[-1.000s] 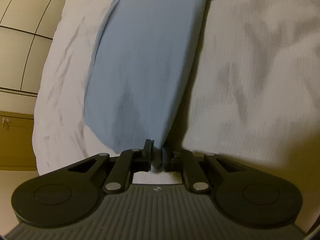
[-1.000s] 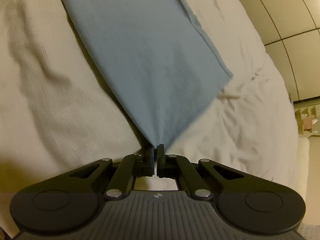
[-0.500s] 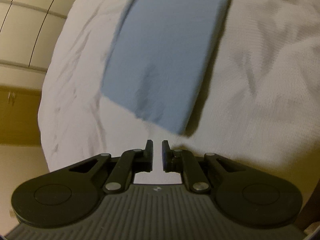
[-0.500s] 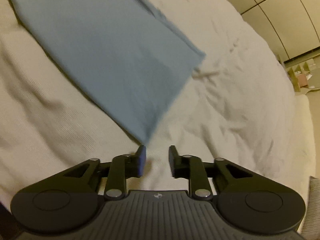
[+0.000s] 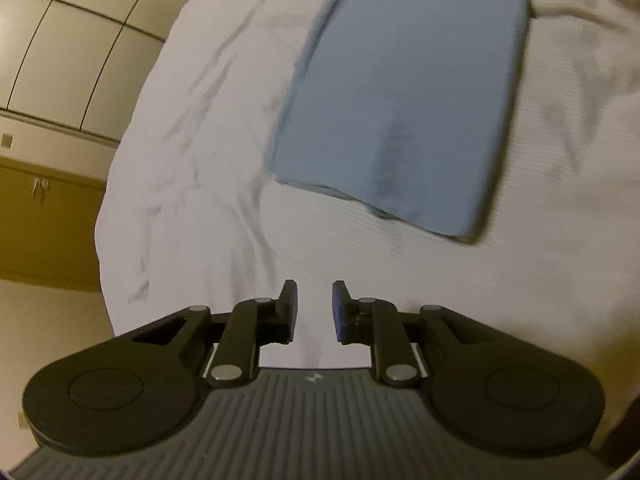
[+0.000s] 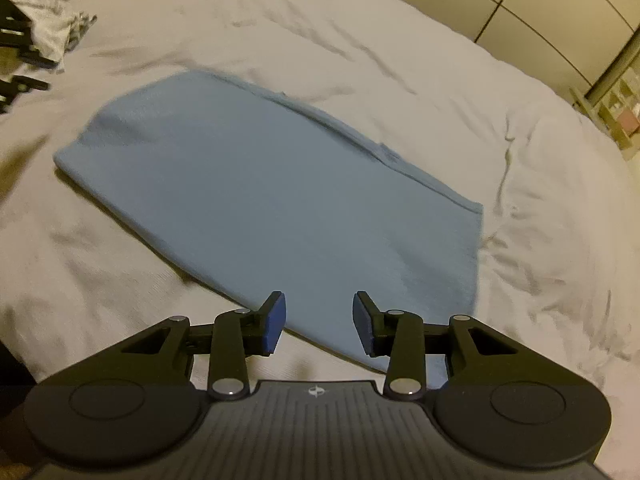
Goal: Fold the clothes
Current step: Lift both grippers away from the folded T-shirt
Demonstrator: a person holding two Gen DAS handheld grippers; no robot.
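Blue garment (image 6: 276,204) lay flat on the bed (image 6: 520,128) as a tidy folded rectangle, edges stacked along its 2 o'clock side. Left tool (image 5: 313,306) had its jaws apart and empty, short of the cloth's near end at 1 o'clock. Right tool (image 6: 319,322) was spread wide, empty, over the near edge. That fold looked complete; can't tell whether another is left. Crumpled fabric (image 6: 44,12) sat at 10 o'clock

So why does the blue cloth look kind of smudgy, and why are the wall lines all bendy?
Left wrist view: the folded blue cloth has smeared edges, which is motion blur, and the wall panel lines curve from the fisheye lens. Right wrist view: the cloth's near edge is soft too, the light is dim and yellowish, and the frame corners go dark.
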